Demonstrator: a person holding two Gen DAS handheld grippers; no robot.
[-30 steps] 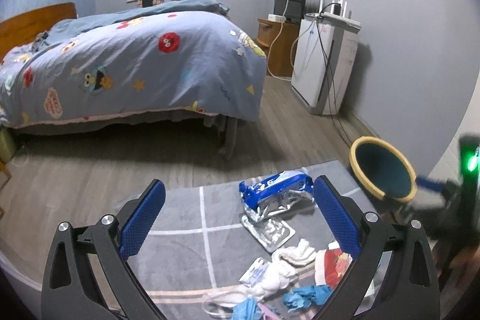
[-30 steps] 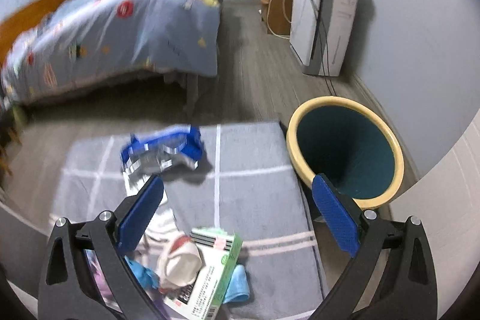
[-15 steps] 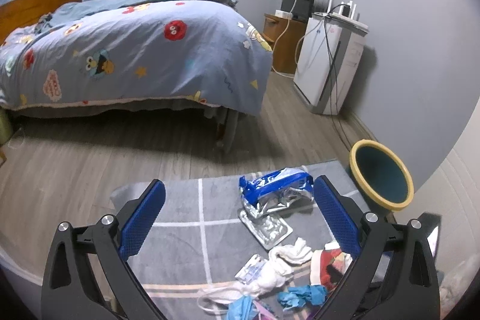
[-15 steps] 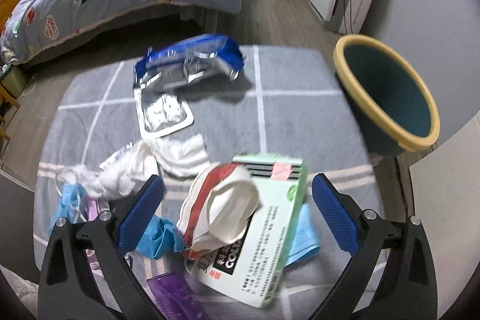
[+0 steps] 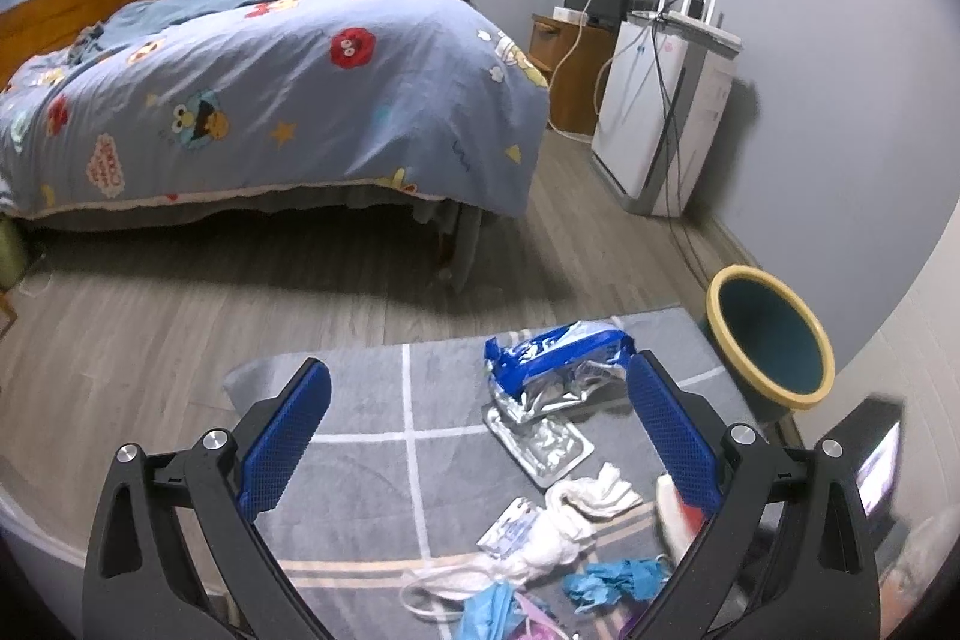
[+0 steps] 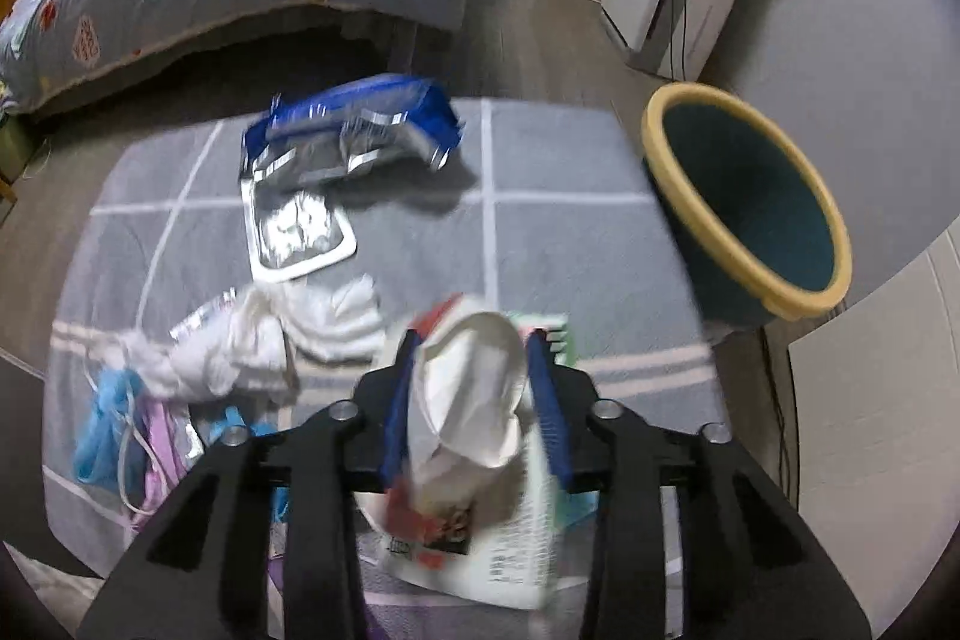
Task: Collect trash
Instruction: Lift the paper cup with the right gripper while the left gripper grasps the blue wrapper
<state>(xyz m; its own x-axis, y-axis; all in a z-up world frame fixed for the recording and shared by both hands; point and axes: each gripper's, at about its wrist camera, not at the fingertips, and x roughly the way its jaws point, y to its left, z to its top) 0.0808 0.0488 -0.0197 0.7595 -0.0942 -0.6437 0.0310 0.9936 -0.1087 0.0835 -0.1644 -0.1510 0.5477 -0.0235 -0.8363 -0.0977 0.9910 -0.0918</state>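
Observation:
Trash lies on a grey rug [image 6: 540, 232]: a blue foil bag [image 6: 354, 124], a clear plastic tray [image 6: 297, 235], white tissues [image 6: 270, 334], blue gloves [image 5: 618, 580] and a green-white box [image 6: 528, 538]. My right gripper [image 6: 474, 394] is shut on a crumpled white paper cup [image 6: 474, 388] with red print, just above the box. The teal bin with a yellow rim [image 6: 750, 196] stands at the rug's right edge. My left gripper [image 5: 480, 442] is open and empty above the rug, with the blue foil bag [image 5: 558, 358] between its fingers' line of sight.
A bed with a blue cartoon duvet [image 5: 270, 100] stands beyond the rug. A white appliance with cables [image 5: 660, 112] and a wooden cabinet [image 5: 570, 70] stand along the right wall. A white panel [image 6: 870, 430] is at the right.
My right gripper has dropped toward the trash pile and closed on the crumpled paper cup. The left gripper has barely moved and stays open.

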